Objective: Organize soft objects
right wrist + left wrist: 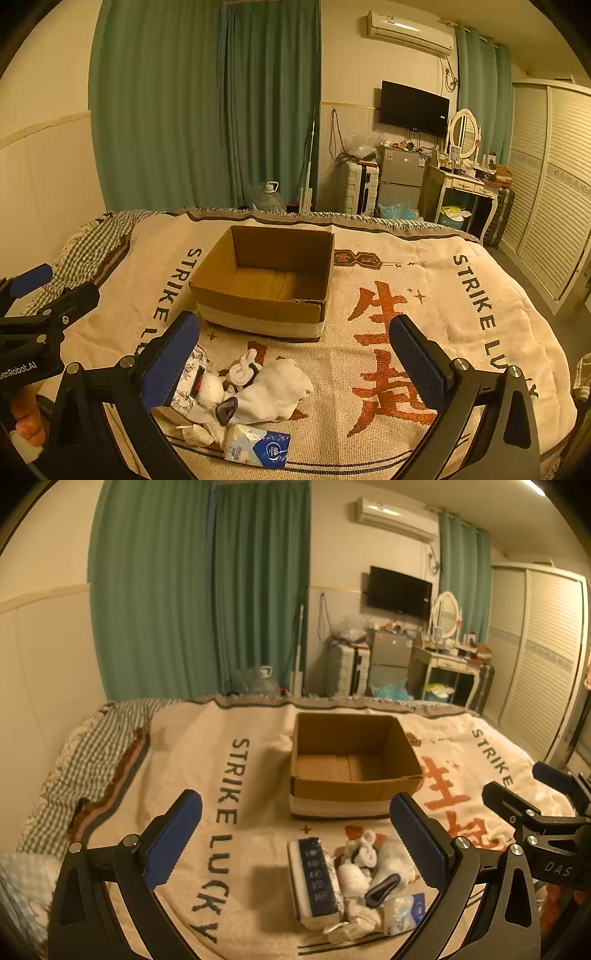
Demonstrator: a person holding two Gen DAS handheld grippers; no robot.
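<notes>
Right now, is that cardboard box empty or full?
Empty: the cardboard box shows only its bare bottom, and the soft items lie outside on the blanket.

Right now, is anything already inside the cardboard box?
No. The cardboard box shows only its bare bottom; the soft items lie piled on the blanket in front of it.

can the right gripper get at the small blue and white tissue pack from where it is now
Probably yes. The tissue pack lies at the near edge of the pile on the blanket, with nothing on top of it. The right gripper hangs over it, jaws wide and empty, and the left gripper stays off to the side.
</notes>
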